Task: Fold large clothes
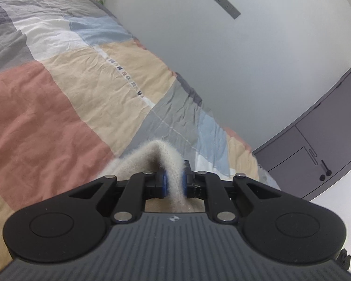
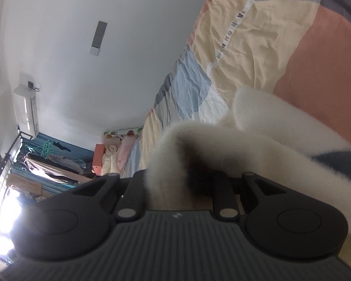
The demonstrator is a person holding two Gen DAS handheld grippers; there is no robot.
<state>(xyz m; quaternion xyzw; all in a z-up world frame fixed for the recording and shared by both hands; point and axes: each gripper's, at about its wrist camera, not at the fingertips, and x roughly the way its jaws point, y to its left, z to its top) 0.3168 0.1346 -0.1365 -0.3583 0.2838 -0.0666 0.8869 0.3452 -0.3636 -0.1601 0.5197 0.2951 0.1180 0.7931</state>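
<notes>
Left wrist view: left gripper (image 1: pixel 174 182) clamps fuzzy cream sweater (image 1: pixel 152 159) above patchwork quilt (image 1: pixel 58 93); right gripper (image 2: pixel 175 182) grasps it too. Carrying fold; next needs level lay-down.

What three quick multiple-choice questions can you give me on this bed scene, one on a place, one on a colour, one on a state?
1. Where is the grey cabinet?
A. against the wall past the bed's end
B. on the bed
C. hanging from the ceiling

2. What colour is the fuzzy garment?
A. red
B. cream-white
C. black

3. How is the left gripper?
A. wide open, empty
B. out of view
C. shut on the garment

Answers: 1 A, it stands by the wall beyond the patchwork duvet. 2 B, pale fluffy knit. 3 C, blue pads pinch a fold.
</notes>
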